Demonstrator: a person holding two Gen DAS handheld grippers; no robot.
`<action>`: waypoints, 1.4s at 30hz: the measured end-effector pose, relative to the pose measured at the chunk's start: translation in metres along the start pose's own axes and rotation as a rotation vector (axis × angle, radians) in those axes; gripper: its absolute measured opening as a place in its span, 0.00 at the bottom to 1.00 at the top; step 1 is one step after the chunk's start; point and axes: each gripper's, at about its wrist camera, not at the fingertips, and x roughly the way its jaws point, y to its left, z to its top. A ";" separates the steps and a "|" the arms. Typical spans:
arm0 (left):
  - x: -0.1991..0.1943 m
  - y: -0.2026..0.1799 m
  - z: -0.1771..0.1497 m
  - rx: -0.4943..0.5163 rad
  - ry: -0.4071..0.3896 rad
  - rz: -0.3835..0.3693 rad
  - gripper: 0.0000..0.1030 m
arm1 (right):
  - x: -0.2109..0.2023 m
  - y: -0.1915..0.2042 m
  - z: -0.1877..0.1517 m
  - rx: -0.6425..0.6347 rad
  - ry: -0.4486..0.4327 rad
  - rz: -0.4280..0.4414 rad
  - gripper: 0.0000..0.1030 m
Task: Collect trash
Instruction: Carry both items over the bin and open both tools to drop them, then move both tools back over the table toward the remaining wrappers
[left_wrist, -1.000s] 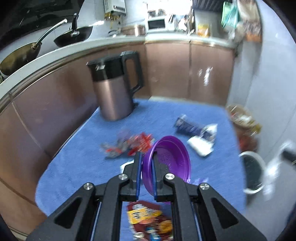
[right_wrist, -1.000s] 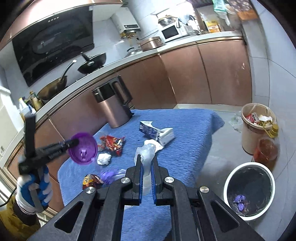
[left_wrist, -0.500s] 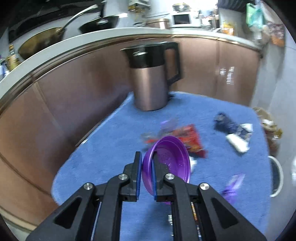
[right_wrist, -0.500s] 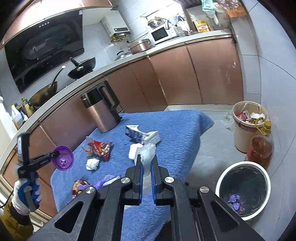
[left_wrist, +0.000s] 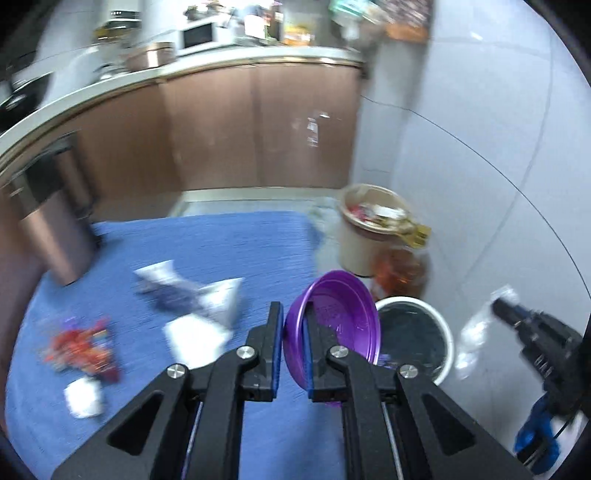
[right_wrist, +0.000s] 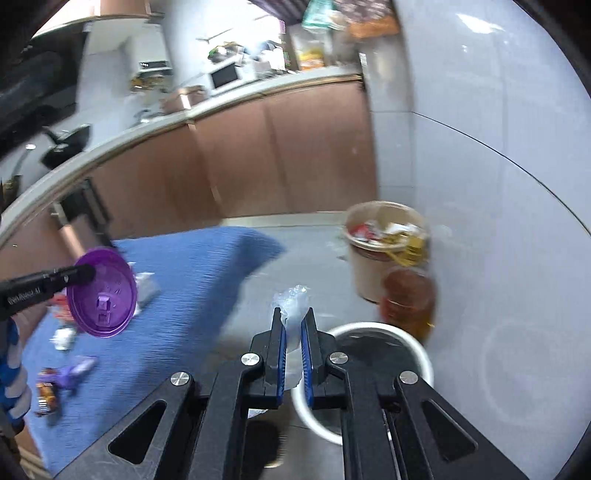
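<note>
Brown cabinets (right_wrist: 295, 155) under pale countertop (right_wrist: 229, 103); white tiled wall (right_wrist: 480, 147) right; grey floor (right_wrist: 303, 258); microwave (right_wrist: 225, 75) on counter.

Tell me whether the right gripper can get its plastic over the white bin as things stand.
Probably yes: the right gripper, shut on the clear plastic, hangs by the white bin rim, and nothing shows between them.

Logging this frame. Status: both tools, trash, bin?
Left tool shut on purple lid. Right tool shut on clear plastic. White bin just ahead, nothing blocking.

Both wrist views toward white bin (left_wrist: 413, 332)
</note>
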 end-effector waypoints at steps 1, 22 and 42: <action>0.014 -0.018 0.006 0.020 0.011 -0.013 0.09 | 0.005 -0.007 -0.001 0.005 0.006 -0.020 0.08; 0.165 -0.138 0.006 0.108 0.204 -0.218 0.40 | 0.085 -0.084 -0.026 0.073 0.123 -0.224 0.36; -0.011 -0.001 0.001 -0.137 -0.138 -0.145 0.40 | -0.058 -0.016 0.026 0.023 -0.205 -0.139 1.00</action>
